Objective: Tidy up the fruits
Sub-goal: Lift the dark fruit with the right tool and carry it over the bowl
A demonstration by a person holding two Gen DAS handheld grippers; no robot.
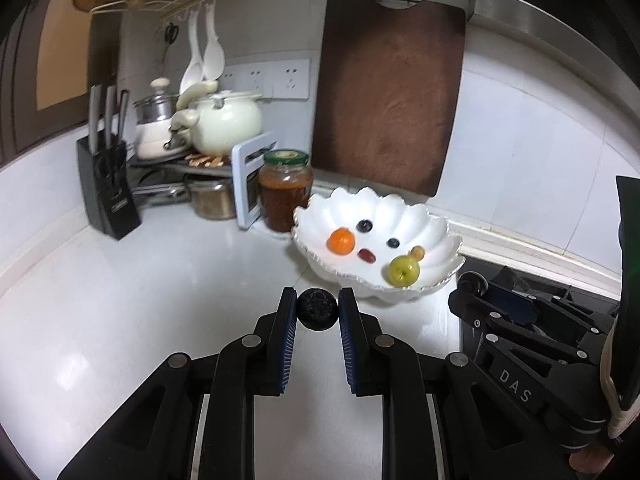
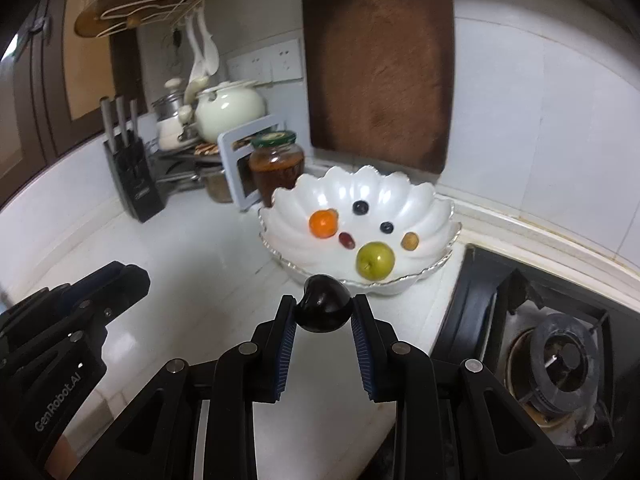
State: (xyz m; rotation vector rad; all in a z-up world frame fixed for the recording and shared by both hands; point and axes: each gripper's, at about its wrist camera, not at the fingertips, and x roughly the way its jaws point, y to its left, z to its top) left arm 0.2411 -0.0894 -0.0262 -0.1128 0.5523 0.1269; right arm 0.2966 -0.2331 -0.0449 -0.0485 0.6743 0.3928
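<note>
A white scalloped bowl (image 1: 432, 236) (image 2: 420, 204) stands on the counter and holds an orange fruit (image 1: 341, 241) (image 2: 323, 223), a green apple (image 1: 404, 271) (image 2: 375, 261), two dark berries, a red grape (image 1: 367, 255) and a small tan fruit (image 1: 417, 253). My left gripper (image 1: 318, 307) is shut on a bumpy black fruit (image 1: 317, 309), held in the air short of the bowl's near rim. My right gripper (image 2: 323, 309) is shut on a glossy dark plum (image 2: 325, 304), also just short of the bowl. Each gripper shows at the edge of the other's view.
A brown cutting board (image 1: 388, 96) leans on the wall behind the bowl. A jar with a green lid (image 1: 285, 190), a pot rack with a white pot (image 1: 226, 124) and a knife block (image 1: 106, 188) fill the back left corner. A gas stove (image 2: 560, 356) lies right of the bowl.
</note>
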